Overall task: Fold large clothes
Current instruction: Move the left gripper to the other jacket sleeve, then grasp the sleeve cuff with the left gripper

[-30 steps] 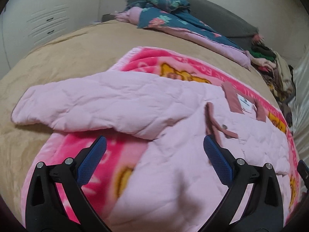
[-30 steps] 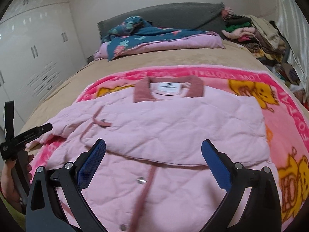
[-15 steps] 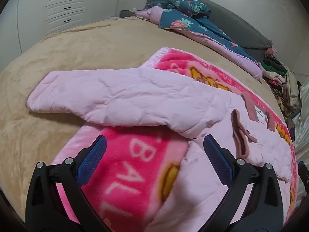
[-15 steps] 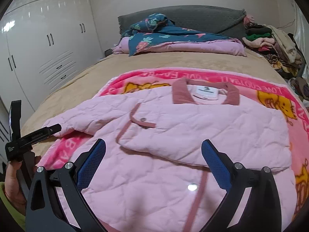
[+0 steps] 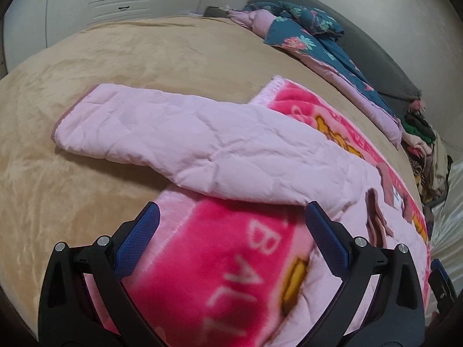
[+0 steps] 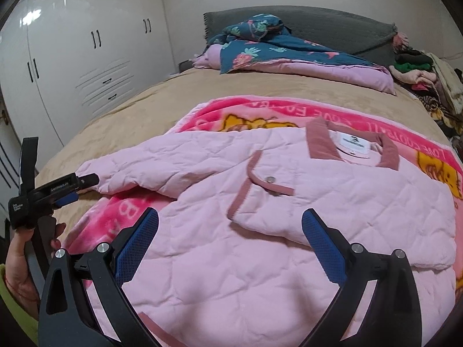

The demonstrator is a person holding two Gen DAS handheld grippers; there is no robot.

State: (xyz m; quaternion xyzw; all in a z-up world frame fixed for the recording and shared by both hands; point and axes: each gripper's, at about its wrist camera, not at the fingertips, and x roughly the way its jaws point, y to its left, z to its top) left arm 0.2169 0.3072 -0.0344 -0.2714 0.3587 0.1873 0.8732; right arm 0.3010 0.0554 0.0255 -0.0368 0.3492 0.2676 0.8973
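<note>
A pale pink quilted jacket (image 6: pixel 289 217) lies front up on a bright pink cartoon blanket (image 6: pixel 260 112) on the bed. Its right side is folded inward across the chest. Its left sleeve (image 5: pixel 179 136) stretches out flat onto the tan bedspread. My left gripper (image 5: pixel 228 228) hovers open above the blanket edge just short of that sleeve, holding nothing. In the right wrist view the left gripper (image 6: pixel 69 190) appears beside the sleeve cuff, held by a hand. My right gripper (image 6: pixel 230 231) stands open over the jacket's lower front, empty.
A tan bedspread (image 5: pixel 115 57) covers the bed. A teal floral quilt (image 6: pixel 275 52) with pink lining lies by the grey headboard (image 6: pixel 332 26). A heap of clothes (image 6: pixel 428 75) sits at the far right. White wardrobes (image 6: pixel 72 57) stand on the left.
My left gripper has swung left and away from the jacket body, now facing the outstretched sleeve. The right gripper has panned left too. Both stayed open.
</note>
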